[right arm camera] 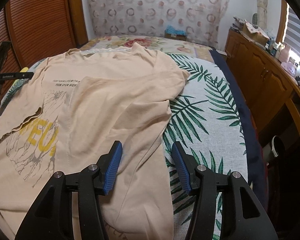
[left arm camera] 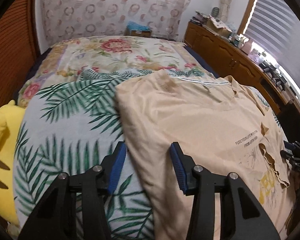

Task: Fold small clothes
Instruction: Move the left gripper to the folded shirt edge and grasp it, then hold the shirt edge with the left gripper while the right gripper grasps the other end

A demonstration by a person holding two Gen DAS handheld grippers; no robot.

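On the palm-print bedspread lies the beige T-shirt, both sides folded inward. Left gripper and right gripper hover part-open, empty (each straddling a folded edge). Pinching one layer only would likely undo the fold.

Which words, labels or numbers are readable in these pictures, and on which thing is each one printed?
"FROM UPON HIGH": small black print on the beige T-shirt.
Line above it: begins "FUSE YOUR LIFE WITH", the rest hidden by a fold.
Large yellow letters: partly covered, unreadable.
Boxes on the wooden cabinet: too small.
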